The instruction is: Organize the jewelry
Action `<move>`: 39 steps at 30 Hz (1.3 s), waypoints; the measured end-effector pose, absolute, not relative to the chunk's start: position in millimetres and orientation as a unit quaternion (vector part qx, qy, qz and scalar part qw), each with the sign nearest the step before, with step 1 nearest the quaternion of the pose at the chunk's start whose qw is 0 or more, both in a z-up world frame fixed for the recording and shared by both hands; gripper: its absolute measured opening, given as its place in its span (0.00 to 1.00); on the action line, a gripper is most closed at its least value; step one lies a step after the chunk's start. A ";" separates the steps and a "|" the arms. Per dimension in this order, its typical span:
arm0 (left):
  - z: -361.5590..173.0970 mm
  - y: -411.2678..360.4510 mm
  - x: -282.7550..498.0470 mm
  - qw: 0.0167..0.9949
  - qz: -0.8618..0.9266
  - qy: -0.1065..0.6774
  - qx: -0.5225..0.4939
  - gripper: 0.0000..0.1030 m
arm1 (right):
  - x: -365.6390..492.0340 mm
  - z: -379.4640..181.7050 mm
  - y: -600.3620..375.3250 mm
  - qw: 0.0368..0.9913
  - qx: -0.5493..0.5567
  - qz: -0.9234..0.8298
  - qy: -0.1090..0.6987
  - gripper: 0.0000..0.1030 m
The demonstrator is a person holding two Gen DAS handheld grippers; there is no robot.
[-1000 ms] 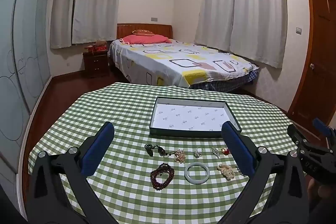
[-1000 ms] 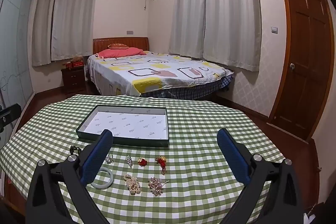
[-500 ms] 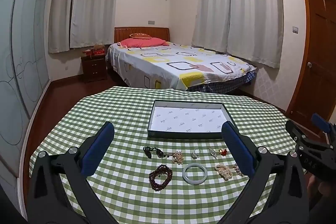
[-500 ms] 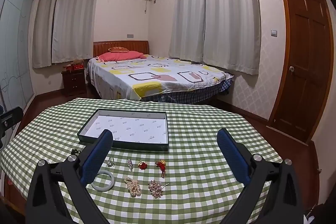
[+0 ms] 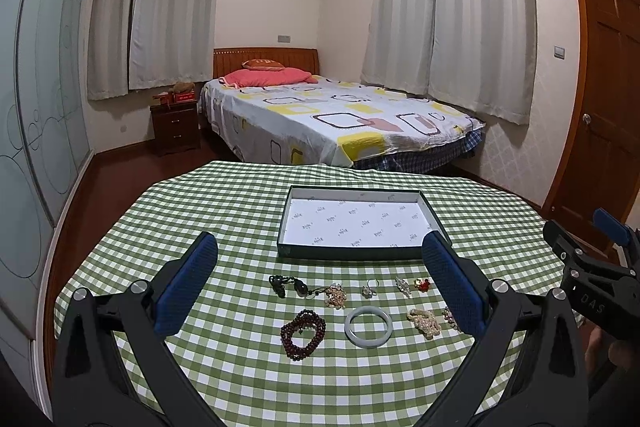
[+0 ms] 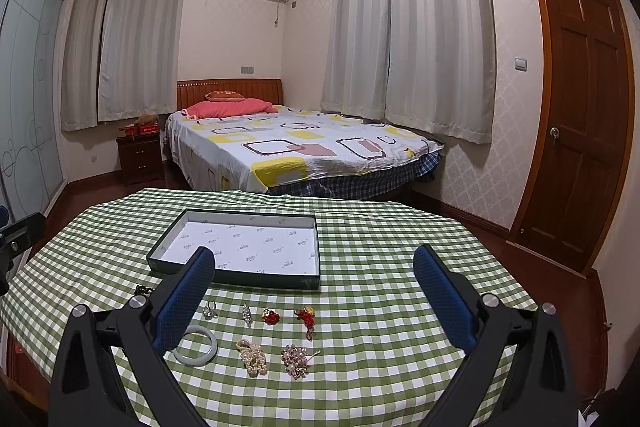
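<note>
A shallow dark green box (image 5: 352, 251) (image 6: 240, 275) with a white printed lining lies empty on the green checked tablecloth (image 5: 224, 211). In front of it lie several jewelry pieces: a dark red bead bracelet (image 5: 303, 334), a pale jade bangle (image 5: 368, 326) (image 6: 196, 345), a black pendant (image 5: 286, 284), a ring (image 5: 370, 286) (image 6: 210, 309), a pearl cluster (image 5: 424, 322) (image 6: 252, 356), a beaded brooch (image 6: 296, 359) and red ornaments (image 6: 270, 316). My left gripper (image 5: 320, 267) hovers open above them. My right gripper (image 6: 316, 275) also stands open, with nothing held.
The right gripper's body (image 5: 592, 279) and a hand (image 5: 616, 351) show at the right edge of the left wrist view. Beyond the round table stand a bed (image 5: 332, 123), a nightstand (image 5: 176, 125), curtains and a wooden door (image 6: 580, 123).
Both grippers have drawn back and tilted up a little, so the table, box and jewelry sit lower and smaller in view. Nothing on the table has moved.
</note>
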State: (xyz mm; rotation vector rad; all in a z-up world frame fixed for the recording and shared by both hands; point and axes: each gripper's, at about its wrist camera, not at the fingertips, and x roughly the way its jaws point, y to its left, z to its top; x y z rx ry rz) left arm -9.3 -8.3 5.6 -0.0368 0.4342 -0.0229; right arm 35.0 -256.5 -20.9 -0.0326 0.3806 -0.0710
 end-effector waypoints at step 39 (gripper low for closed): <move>-0.1 -7.1 -8.2 0.976 -0.011 0.219 -0.019 0.97 | 33.4 -21.3 -255.2 0.982 -0.017 -0.036 0.187 0.94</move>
